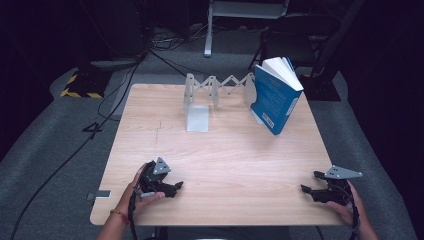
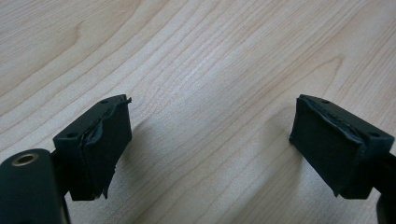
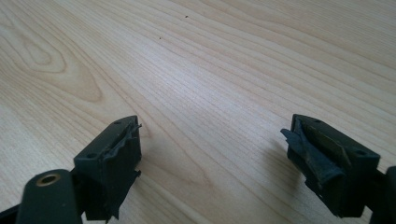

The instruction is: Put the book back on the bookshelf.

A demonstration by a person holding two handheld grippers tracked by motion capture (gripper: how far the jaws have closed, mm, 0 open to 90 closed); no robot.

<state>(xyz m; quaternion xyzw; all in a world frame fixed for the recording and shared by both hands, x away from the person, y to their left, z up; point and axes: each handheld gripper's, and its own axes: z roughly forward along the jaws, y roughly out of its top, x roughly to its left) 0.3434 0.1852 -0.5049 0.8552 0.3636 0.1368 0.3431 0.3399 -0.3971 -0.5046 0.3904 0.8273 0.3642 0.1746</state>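
1. The left gripper (image 1: 172,186) rests at the near left of the table (image 1: 225,165), jaws wide with bare wood between.
2. Far centre stands a grey accordion-style rack (image 1: 215,90).
3. A blue book (image 1: 275,97) leans tilted against its right end, pages fanned, apparently slightly open.
4. The right gripper (image 1: 310,186), near right, gapes wide, holding nothing.

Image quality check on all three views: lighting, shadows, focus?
High view: table evenly lit, surroundings nearly black, blue book sharp enough. Left gripper view: wood grain crisp, soft shadows beside the pads. Right gripper view: far tabletop slightly washed out, frayed pads in focus.
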